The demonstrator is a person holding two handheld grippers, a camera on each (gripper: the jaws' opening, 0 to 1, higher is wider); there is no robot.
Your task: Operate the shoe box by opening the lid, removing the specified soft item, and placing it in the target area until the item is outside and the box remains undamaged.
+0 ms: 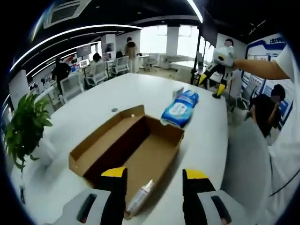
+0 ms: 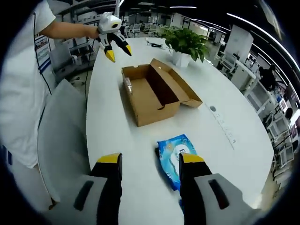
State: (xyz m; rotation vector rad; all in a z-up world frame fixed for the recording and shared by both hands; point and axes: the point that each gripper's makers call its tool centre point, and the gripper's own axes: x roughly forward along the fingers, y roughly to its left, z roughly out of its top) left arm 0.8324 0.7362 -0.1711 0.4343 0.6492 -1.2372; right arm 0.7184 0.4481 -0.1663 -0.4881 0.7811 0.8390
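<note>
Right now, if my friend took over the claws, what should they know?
Left claw: open, holding nothing, hovering over the near end of the open shoe box.
Right claw: open, holding nothing, above the blue soft pack.
The pack lies on the white table, outside the box. A small bottle still lies inside the box.
Done: lid open, pack out, box looks undamaged.
Left: probably nothing but checking that the pack sits in the target area, which is not marked.
</note>
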